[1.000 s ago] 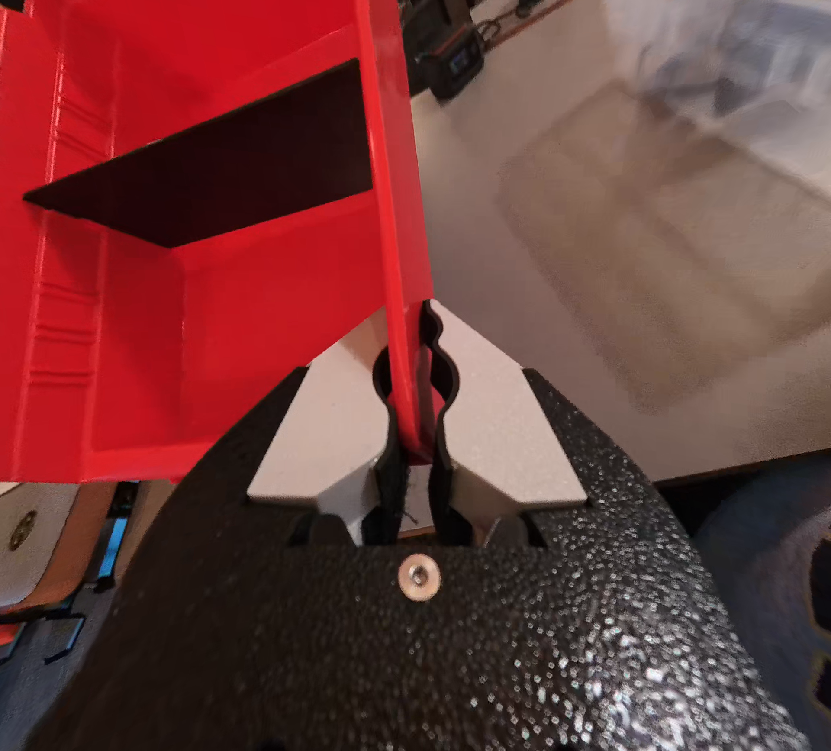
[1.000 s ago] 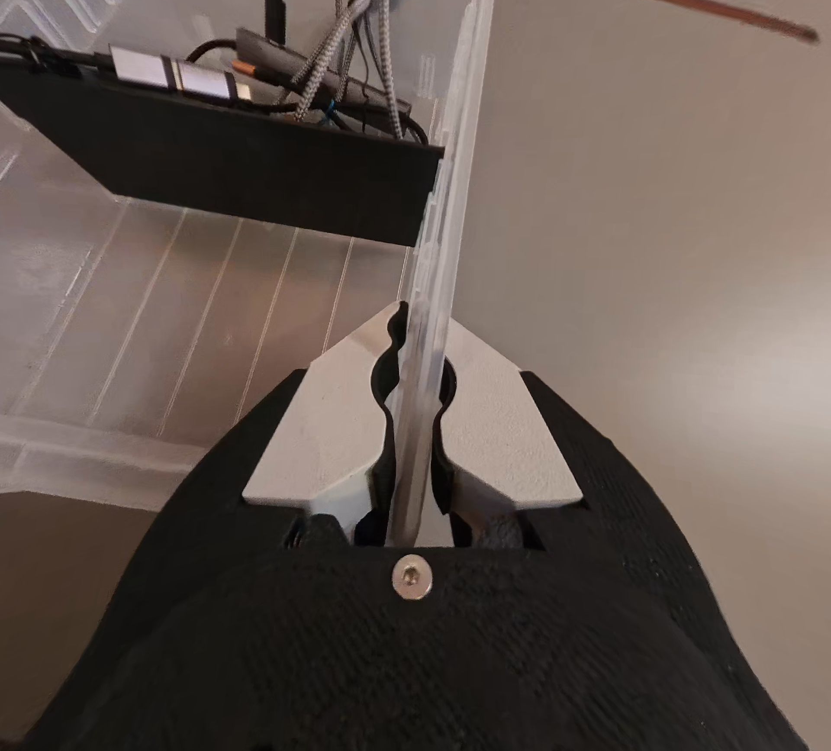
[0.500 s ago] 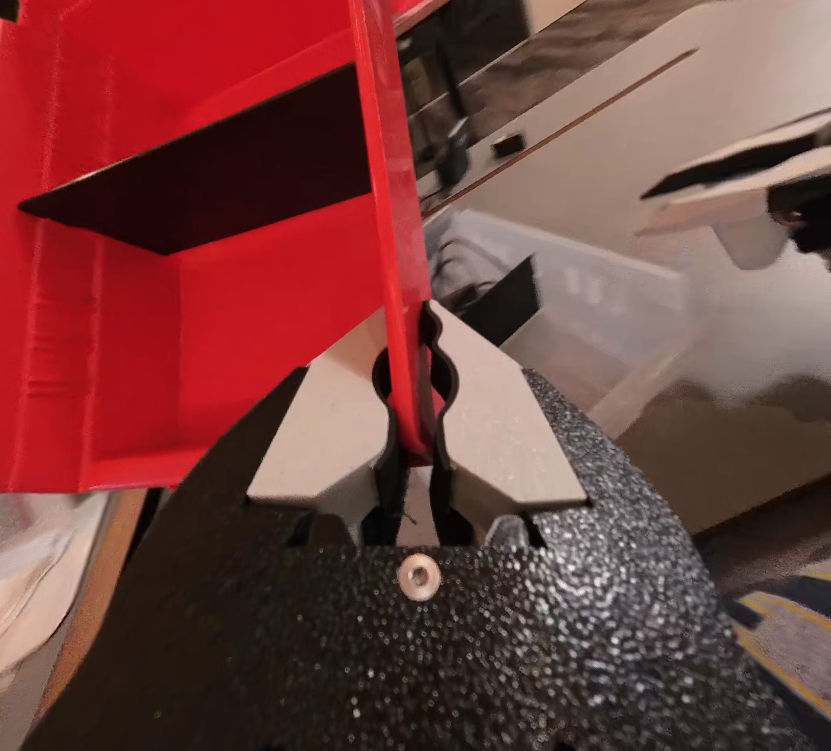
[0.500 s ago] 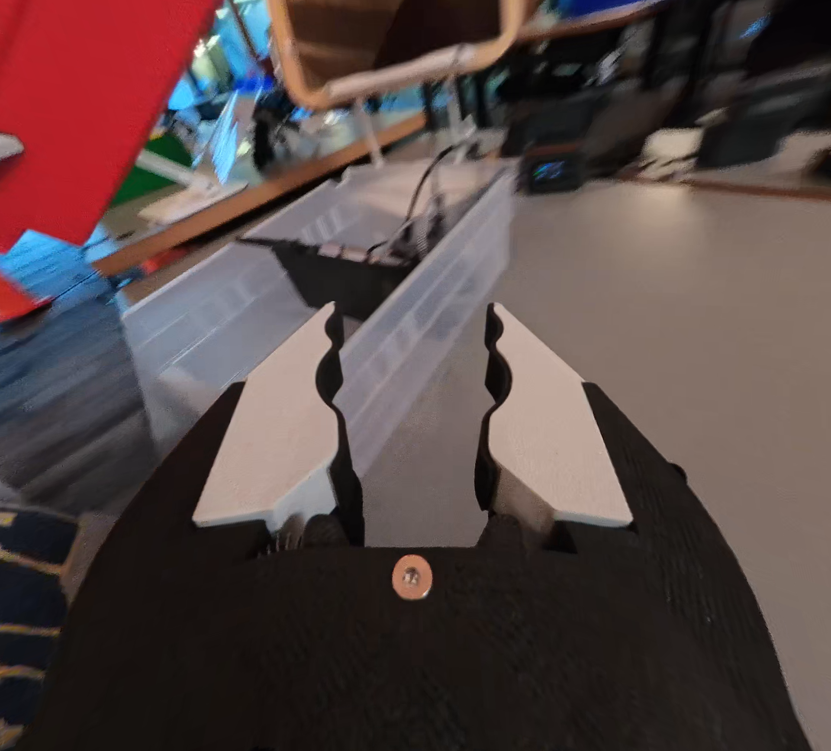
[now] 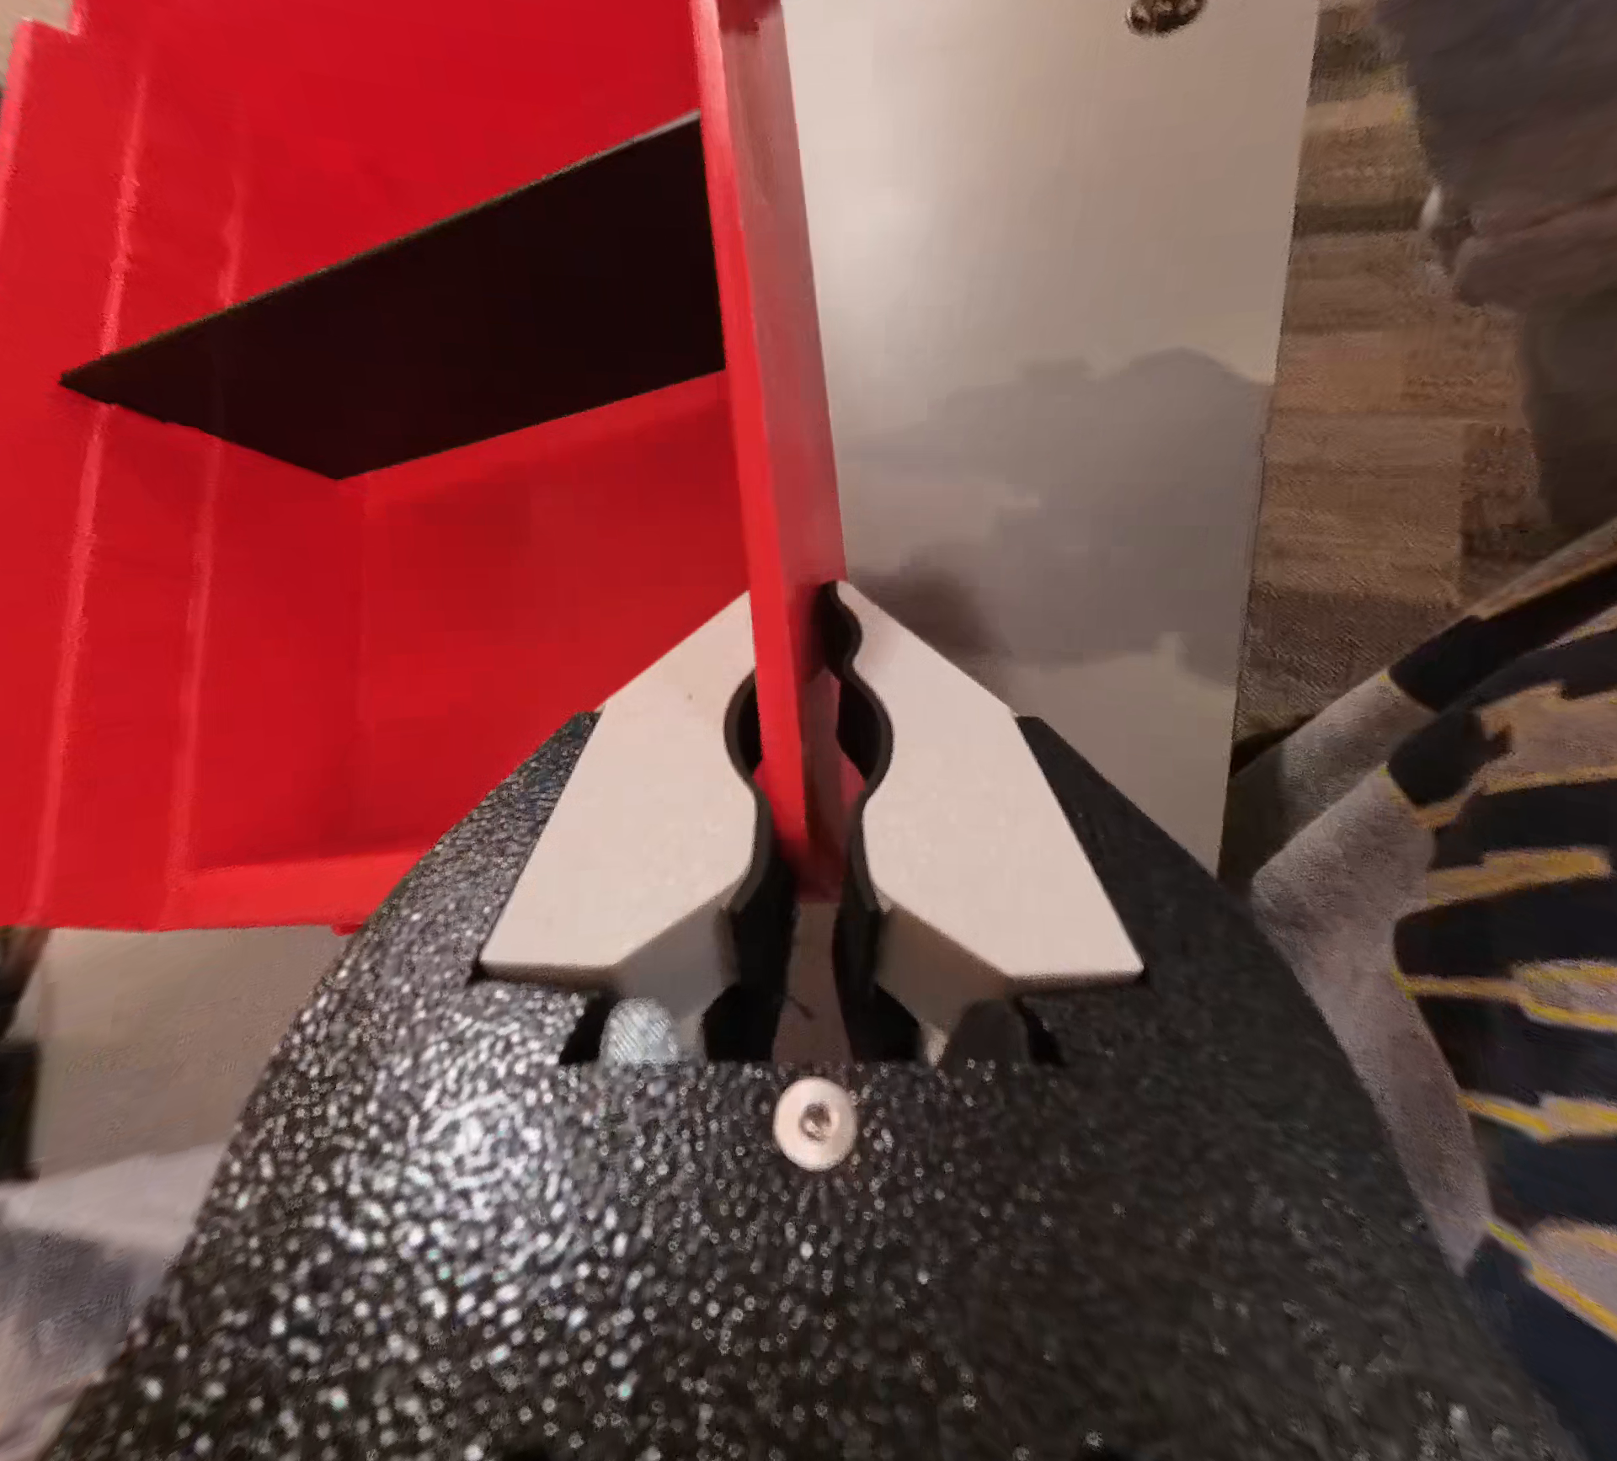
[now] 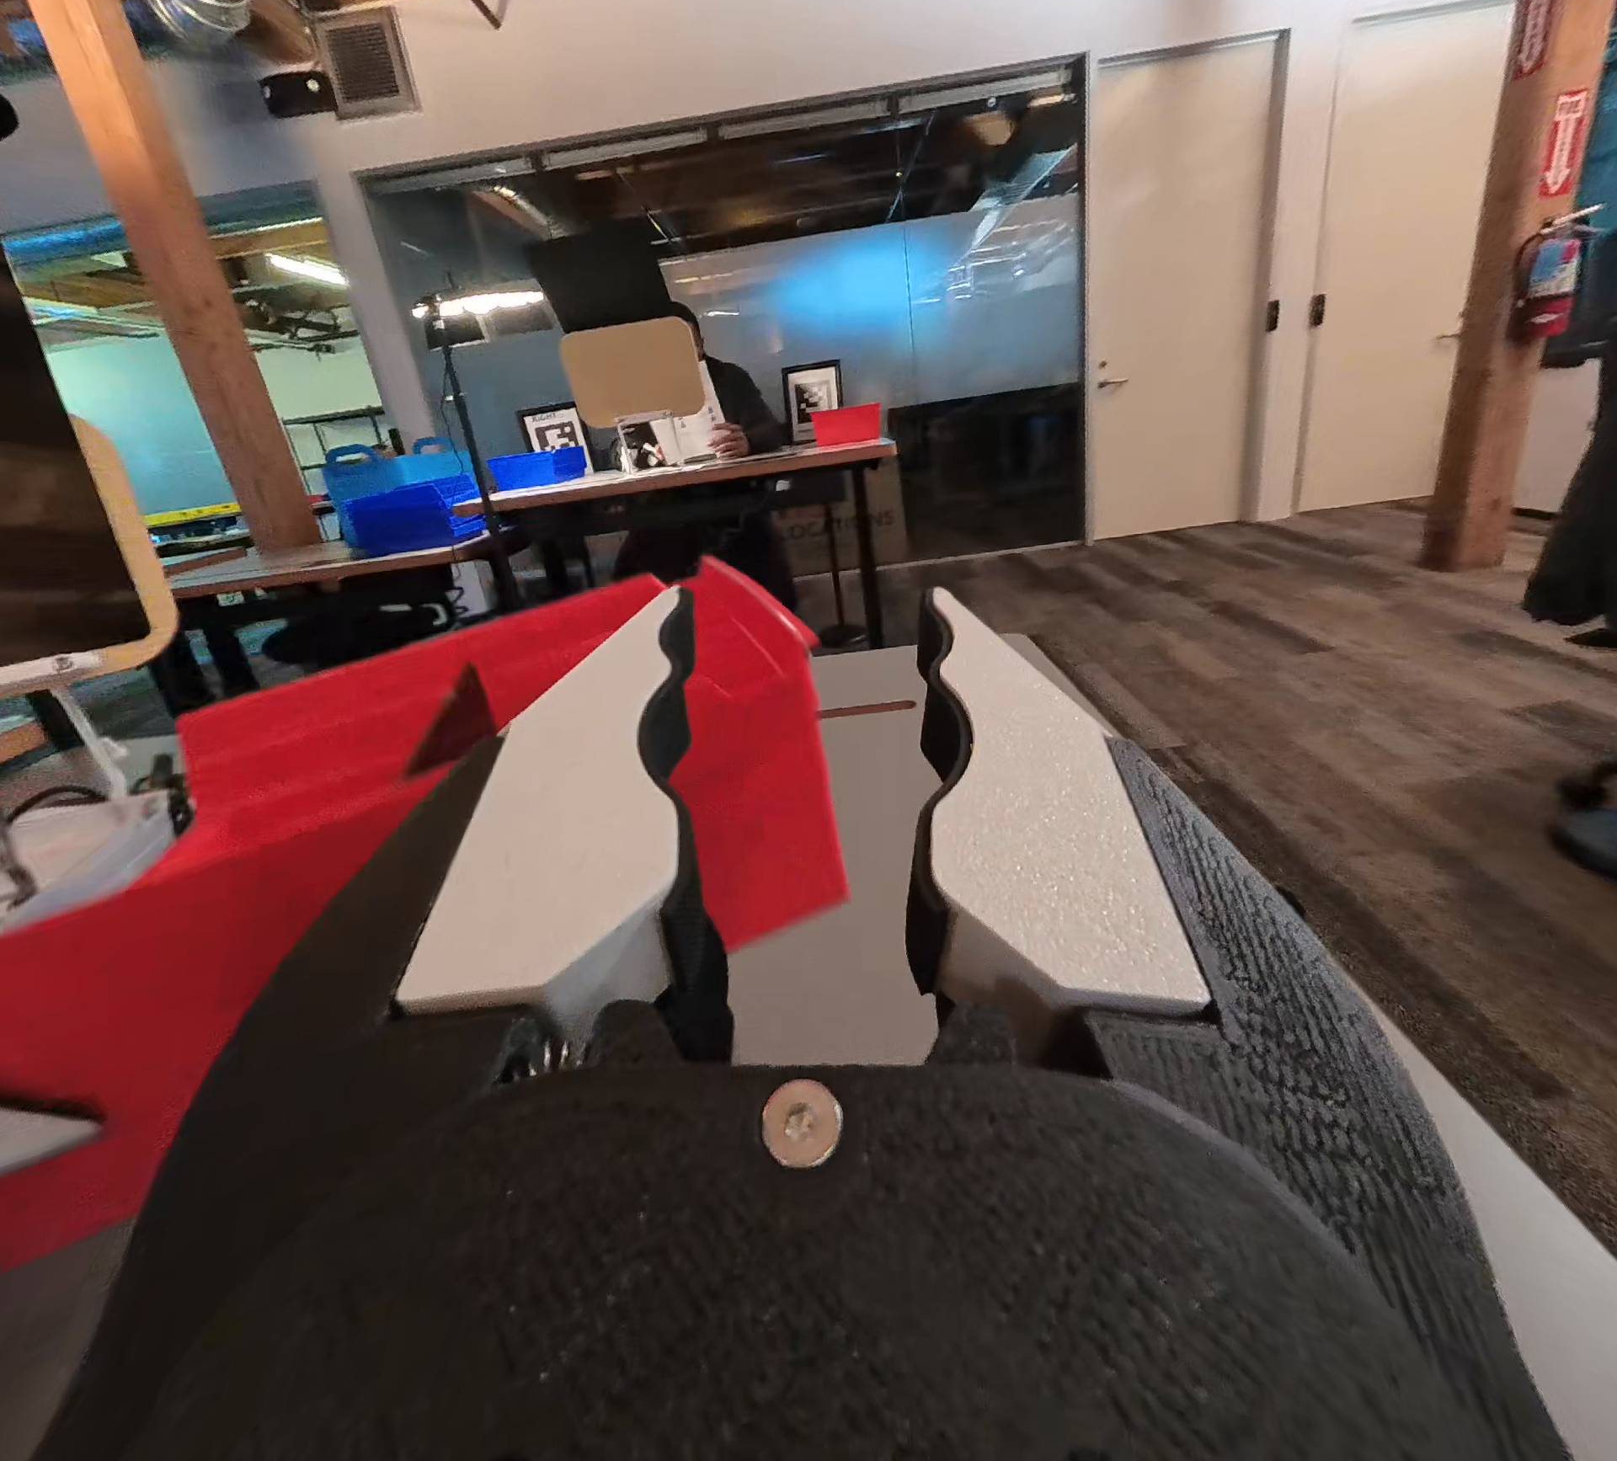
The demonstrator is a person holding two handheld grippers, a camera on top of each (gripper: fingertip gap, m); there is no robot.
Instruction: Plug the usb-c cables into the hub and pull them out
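My left gripper [image 5: 792,614] is shut on the right side wall of a red plastic bin [image 5: 350,632], which has a black divider [image 5: 437,334] across its inside. The bin hangs tilted above the white table [image 5: 1050,282]. My right gripper [image 6: 805,605] is open and empty, held level and pointing out across the room. The red bin [image 6: 306,807] also shows in the right wrist view, just left of the gripper's left finger. A bit of clear bin with dark cables [image 6: 52,833] shows at the far left edge. I cannot make out the hub.
The white table's far edge [image 6: 866,684] lies just ahead, with wood-look floor [image 6: 1312,675] beyond. A patterned rug [image 5: 1487,894] lies beside the table. A person [image 6: 1575,544] stands at the right, another sits at a far desk [image 6: 744,413]. A wooden post [image 6: 1479,369] stands on the right. Tip to tip, the grippers are about 25 centimeters apart.
My right gripper let go of the clear bin's wall, opened, and swung up to face the room. My left gripper kept hold of the red bin and swung it over the table.
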